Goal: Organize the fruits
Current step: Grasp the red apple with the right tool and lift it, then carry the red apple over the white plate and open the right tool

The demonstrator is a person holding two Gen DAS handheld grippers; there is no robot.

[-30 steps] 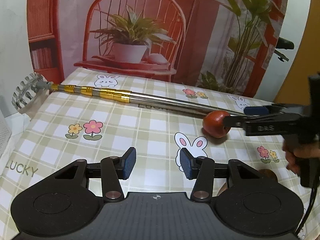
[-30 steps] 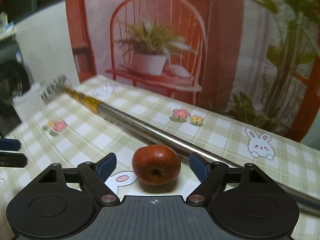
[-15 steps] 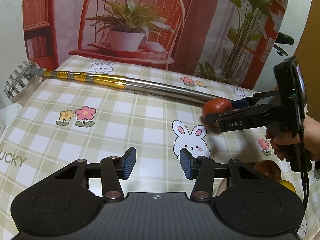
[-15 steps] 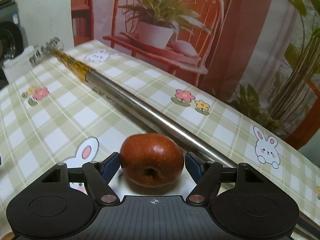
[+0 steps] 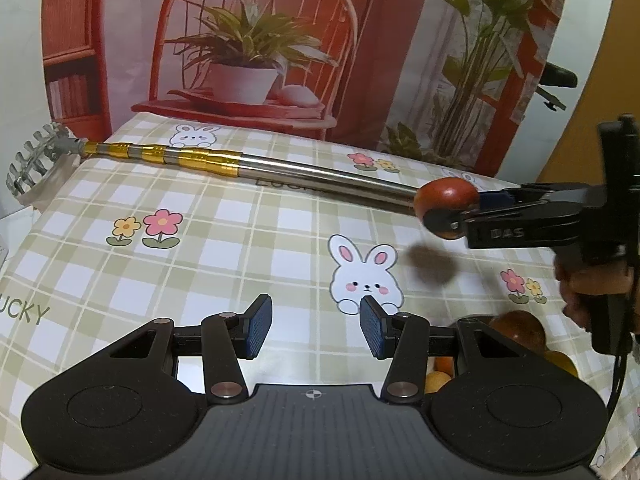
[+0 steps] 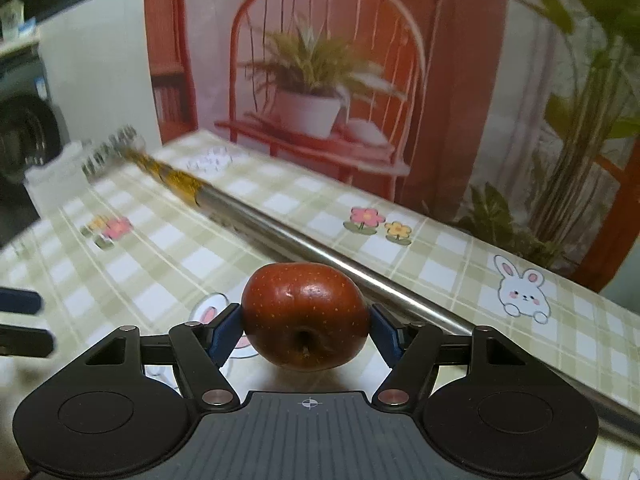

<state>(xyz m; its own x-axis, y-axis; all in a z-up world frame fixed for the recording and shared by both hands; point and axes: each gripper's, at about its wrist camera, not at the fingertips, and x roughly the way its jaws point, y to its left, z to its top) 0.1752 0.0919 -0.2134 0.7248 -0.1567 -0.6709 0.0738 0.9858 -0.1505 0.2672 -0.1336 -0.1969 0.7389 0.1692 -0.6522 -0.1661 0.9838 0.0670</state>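
A dark red apple (image 6: 305, 316) is clamped between the blue pads of my right gripper (image 6: 306, 330), which is shut on it. In the left wrist view the same apple (image 5: 445, 200) hangs above the checked tablecloth, its shadow on the cloth below, with the right gripper (image 5: 460, 216) reaching in from the right, held by a hand (image 5: 592, 284). My left gripper (image 5: 313, 326) stands open near the front with nothing between its pads. More fruit (image 5: 520, 328), brownish and orange, lies at the lower right, partly hidden behind the left gripper's body.
A long telescopic metal rod (image 5: 280, 172) with gold bands and a rake-like head (image 5: 34, 156) lies diagonally across the table's far side. The tablecloth (image 5: 200, 248) carries bunny and flower prints. A printed backdrop (image 5: 256, 52) of a red chair and plants stands behind the table.
The right gripper closed on the red apple and lifted it off the cloth. The left gripper stayed open, its view shifting slightly.
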